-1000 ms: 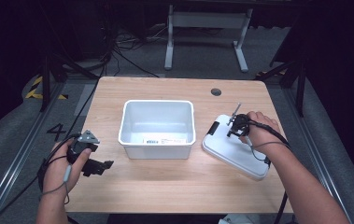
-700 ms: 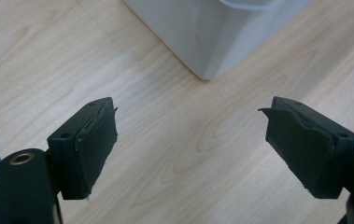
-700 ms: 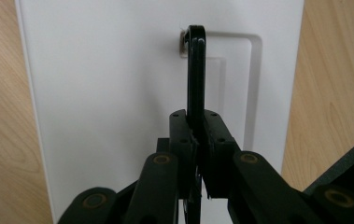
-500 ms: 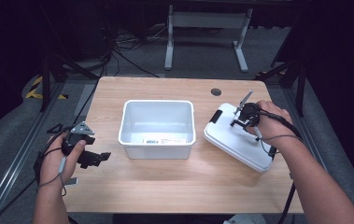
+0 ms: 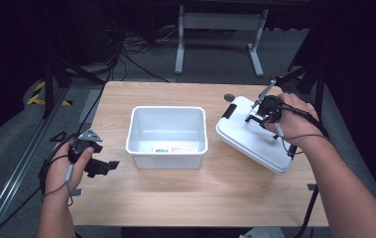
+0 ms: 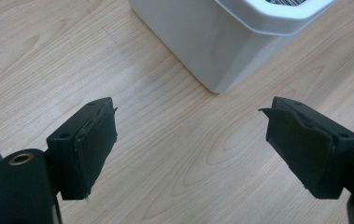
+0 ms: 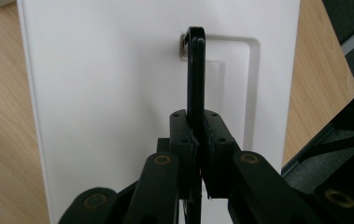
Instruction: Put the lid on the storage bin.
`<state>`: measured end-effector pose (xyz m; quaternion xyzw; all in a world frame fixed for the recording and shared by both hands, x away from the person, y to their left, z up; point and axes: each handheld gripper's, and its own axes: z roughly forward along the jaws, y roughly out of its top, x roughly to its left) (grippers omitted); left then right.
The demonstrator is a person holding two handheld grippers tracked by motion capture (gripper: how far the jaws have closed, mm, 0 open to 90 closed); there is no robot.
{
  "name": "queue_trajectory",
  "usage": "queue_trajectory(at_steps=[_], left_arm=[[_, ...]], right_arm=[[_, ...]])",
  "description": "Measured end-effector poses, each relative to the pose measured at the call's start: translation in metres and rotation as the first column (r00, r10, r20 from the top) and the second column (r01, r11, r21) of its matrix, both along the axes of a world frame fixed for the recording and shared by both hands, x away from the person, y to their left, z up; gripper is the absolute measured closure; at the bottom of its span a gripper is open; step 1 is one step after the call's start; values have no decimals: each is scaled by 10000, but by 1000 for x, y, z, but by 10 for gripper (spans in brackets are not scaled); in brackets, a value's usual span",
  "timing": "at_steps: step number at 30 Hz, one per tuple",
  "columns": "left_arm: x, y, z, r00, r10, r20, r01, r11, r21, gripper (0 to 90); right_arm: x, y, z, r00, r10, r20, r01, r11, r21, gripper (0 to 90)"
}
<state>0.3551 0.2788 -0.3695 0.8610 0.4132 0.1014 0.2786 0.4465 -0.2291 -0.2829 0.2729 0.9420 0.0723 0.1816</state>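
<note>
High view, lid [image 5: 255, 140] lifted farther, right gripper [image 5: 259, 114] clamped

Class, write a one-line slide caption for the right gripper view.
Right gripper shut on the thin black handle of a flat white plastic lid.

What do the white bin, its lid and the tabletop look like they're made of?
Bin: probably moulded plastic, smooth and slightly glossy, with rounded rim and corners. Lid: matching white plastic, it seems, with a recess moulded around the black handle that the right tool grips. Table: light wood grain, matte; whether solid wood or laminate is unclear.
</note>
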Motion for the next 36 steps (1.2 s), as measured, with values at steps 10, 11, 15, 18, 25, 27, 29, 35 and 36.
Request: queue_trajectory(at_steps=[10, 11, 15, 18, 25, 27, 29, 35, 36], left_arm=[[4, -8, -4, 9998, -172, -66, 174, 9993, 326, 169], [3, -10, -4, 9997, -116, -211, 121, 9996, 248, 170], [1, -7, -3, 9999, -41, -111, 43, 9998, 183, 170], [0, -6, -3, 9999, -42, -121, 44, 9998, 183, 169], [-8, -3, -4, 9999, -11, -135, 12, 9999, 138, 170], [-11, 1, -4, 10000, 59, 24, -60, 9998, 210, 170], [-14, 5, -4, 9999, 132, 6, -132, 9998, 142, 170], [-25, 12, -5, 9989, 451, -88, -450, 9990, 81, 170], [-26, 14, -5, 9988, 472, -101, -472, 9989, 80, 170]], right_arm=[[-2, 8, 26, 9988, 345, 356, -351, 9993, 149, 853], [-2, 8, 28, 9986, 396, 362, -401, 9991, 155, 853], [-5, 14, 37, 9975, 529, 472, -538, 9984, 182, 853], [-7, 17, 41, 9965, 668, 504, -677, 9976, 154, 853], [-9, 35, 56, 9904, 1194, 697, -1216, 9922, 275, 853], [-9, 41, 59, 9871, 1425, 736, -1446, 9892, 241, 853], [-9, 48, 62, 9839, 1597, 802, -1624, 9863, 280, 853], [-7, 70, 66, 9745, 2114, 757, -2139, 9765, 270, 853], [-6, 75, 66, 9721, 2212, 773, -2239, 9742, 278, 853]])
